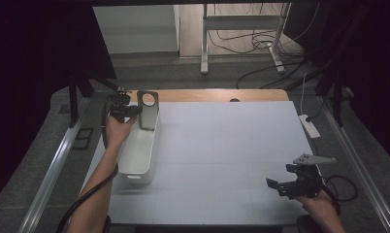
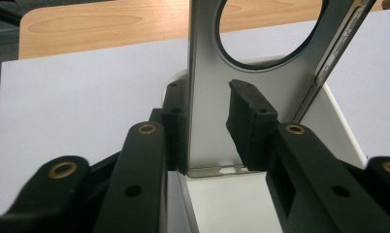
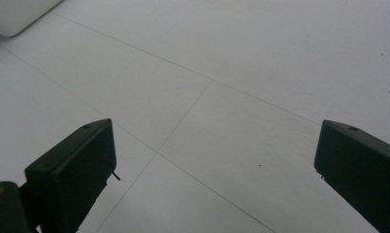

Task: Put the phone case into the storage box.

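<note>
A grey metal stand (image 1: 148, 110) with a round hole near its top rises upright from the far end of a white oblong bin (image 1: 138, 148). My left gripper (image 1: 129, 111) is at the stand's left side. In the left gripper view the stand (image 2: 207, 141) fills the gap between the jaws of the left gripper (image 2: 207, 111). The left pad (image 2: 176, 121) is against the stand's edge and the right pad (image 2: 249, 121) stands clear in front of its face. Near the table's front right corner my right gripper (image 1: 284, 185) hovers open over the bare white mat (image 3: 222, 73), holding nothing, as the right gripper view (image 3: 212, 160) confirms.
The white mat (image 1: 222, 145) covers most of a wooden table (image 1: 207, 95). A white power strip (image 1: 309, 125) lies off the right edge. Metal rails run along both sides. Desk legs and cables stand on the floor beyond the table.
</note>
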